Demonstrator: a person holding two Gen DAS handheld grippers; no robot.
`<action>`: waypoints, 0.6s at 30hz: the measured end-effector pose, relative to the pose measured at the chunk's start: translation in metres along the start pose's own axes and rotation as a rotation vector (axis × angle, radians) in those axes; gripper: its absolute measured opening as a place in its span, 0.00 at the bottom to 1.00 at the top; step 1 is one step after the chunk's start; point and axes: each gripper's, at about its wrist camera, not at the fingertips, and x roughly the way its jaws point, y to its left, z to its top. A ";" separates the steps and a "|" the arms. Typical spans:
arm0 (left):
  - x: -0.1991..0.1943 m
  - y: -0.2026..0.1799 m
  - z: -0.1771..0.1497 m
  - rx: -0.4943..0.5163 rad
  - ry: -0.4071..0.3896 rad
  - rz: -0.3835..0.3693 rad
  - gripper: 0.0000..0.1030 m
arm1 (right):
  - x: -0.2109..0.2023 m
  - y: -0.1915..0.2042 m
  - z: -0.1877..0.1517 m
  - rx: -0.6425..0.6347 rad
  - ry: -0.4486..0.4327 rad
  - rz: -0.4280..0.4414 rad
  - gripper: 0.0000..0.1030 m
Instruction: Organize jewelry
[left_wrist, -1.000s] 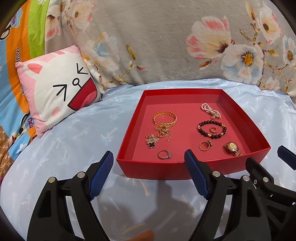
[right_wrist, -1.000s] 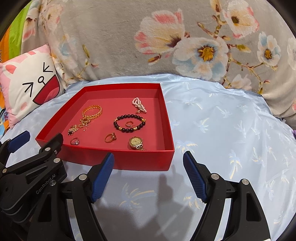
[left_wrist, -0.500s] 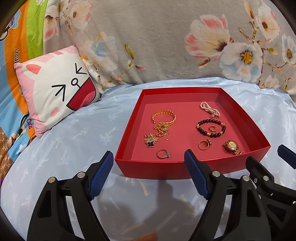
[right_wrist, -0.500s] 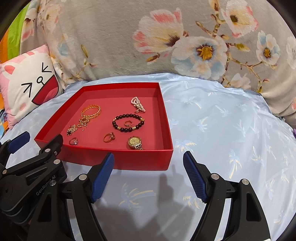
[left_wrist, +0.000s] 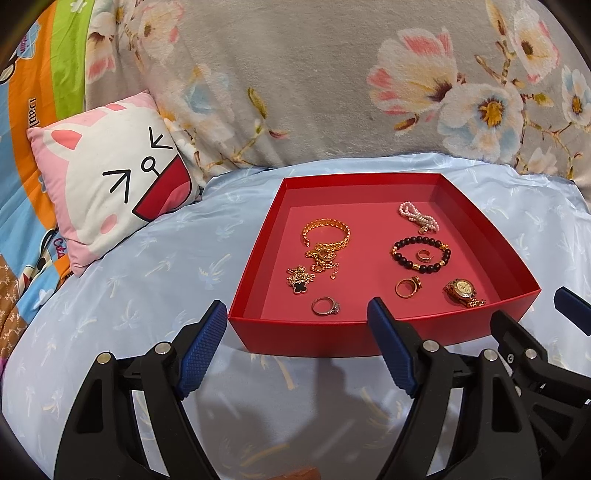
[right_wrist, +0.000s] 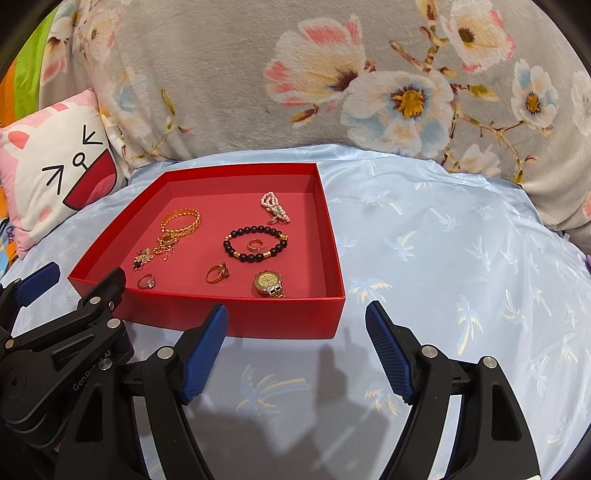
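The red tray (left_wrist: 306, 334) lies on the bed's pale blue sheet (left_wrist: 147, 280) just ahead of the left tool (left_wrist: 297, 341), its near wall between the blue pads. From the right tool (right_wrist: 296, 341) it sits ahead and to the left.

Inside it are one gold bracelet (left_wrist: 327, 230), one tangled gold chain (left_wrist: 323, 258), one black clover pendant (left_wrist: 298, 282), one pearl strand (left_wrist: 417, 218), one black bead bracelet (left_wrist: 421, 254) ringing a small gold ring (left_wrist: 423, 254), one gold ring (left_wrist: 406, 287), one silver ring (left_wrist: 325, 306) and one gold watch (left_wrist: 461, 291).

Both tools stand wide open, holding nothing.

One cat-face pillow (left_wrist: 107, 192) lies far left of the left tool, and one floral blanket (right_wrist: 258, 74) beyond the tray.
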 end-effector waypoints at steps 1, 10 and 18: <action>0.000 0.000 0.000 0.001 0.000 0.001 0.73 | 0.000 0.000 0.000 0.000 -0.001 0.000 0.73; 0.000 -0.001 0.000 0.007 -0.001 0.005 0.72 | 0.000 -0.001 0.000 0.001 0.001 0.000 0.73; 0.000 -0.001 0.000 0.012 -0.002 0.009 0.72 | 0.001 -0.001 -0.001 0.003 0.002 -0.001 0.73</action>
